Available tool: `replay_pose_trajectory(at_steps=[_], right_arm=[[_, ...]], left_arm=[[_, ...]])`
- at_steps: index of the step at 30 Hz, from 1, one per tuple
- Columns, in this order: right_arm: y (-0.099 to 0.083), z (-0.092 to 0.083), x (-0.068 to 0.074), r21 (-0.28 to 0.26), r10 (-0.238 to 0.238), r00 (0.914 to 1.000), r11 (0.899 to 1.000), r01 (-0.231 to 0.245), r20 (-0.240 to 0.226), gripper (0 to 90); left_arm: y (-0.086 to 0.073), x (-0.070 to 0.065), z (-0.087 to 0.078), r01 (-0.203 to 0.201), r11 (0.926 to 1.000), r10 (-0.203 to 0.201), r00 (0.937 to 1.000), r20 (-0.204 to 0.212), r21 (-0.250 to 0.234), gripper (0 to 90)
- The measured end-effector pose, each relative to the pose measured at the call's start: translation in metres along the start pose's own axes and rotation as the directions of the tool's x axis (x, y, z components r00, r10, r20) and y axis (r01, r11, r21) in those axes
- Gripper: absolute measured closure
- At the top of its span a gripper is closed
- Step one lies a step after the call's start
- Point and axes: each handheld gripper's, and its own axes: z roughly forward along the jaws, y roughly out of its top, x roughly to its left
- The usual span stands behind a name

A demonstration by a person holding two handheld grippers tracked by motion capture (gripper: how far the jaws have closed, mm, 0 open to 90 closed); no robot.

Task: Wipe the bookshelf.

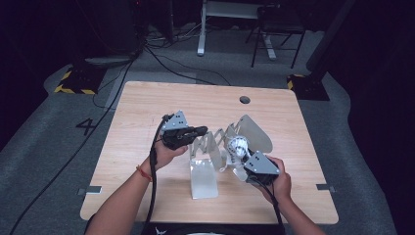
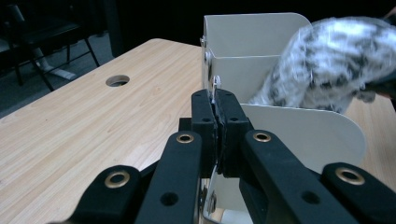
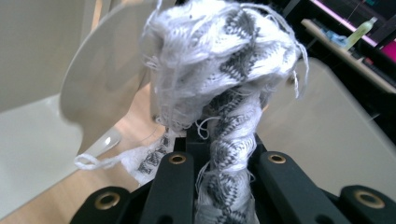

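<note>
- A large dark numeral "4" (image 1: pixel 86 126) is marked on the grey carpeted floor (image 1: pixel 49 147), just left of the light wooden table (image 1: pixel 147 103) in the high view.
- Yellow-and-black hazard stripes (image 1: pixel 73 89) edge a dark base plate on that floor; they carry no lettering.

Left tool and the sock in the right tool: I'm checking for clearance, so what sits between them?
In the high view, the rack's accordion lattice spans between the left tool and the sock.
</note>
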Motion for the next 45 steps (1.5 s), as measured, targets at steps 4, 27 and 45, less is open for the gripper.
replay_pose_trajectory(at_steps=[4,27,45], right_arm=[[-0.013,0.002,0.005,0.038,0.005,0.9999,0.999,-0.005,-0.014,80.6],[-0.058,0.026,0.004,0.162,0.101,0.9929,0.983,-0.090,-0.063,80.5],[-0.053,0.014,0.001,0.130,0.110,0.9886,0.987,-0.096,-0.103,80.3]], left_arm=[[0.001,-0.001,0.002,-0.008,1.0000,0.008,0.9998,-0.017,0.001,87.8],[0.003,-0.004,0.007,-0.008,0.9999,0.008,0.9982,-0.060,-0.007,79.3],[0.018,-0.025,-0.022,-0.133,0.9911,0.131,0.9770,-0.168,0.003,50.7]])
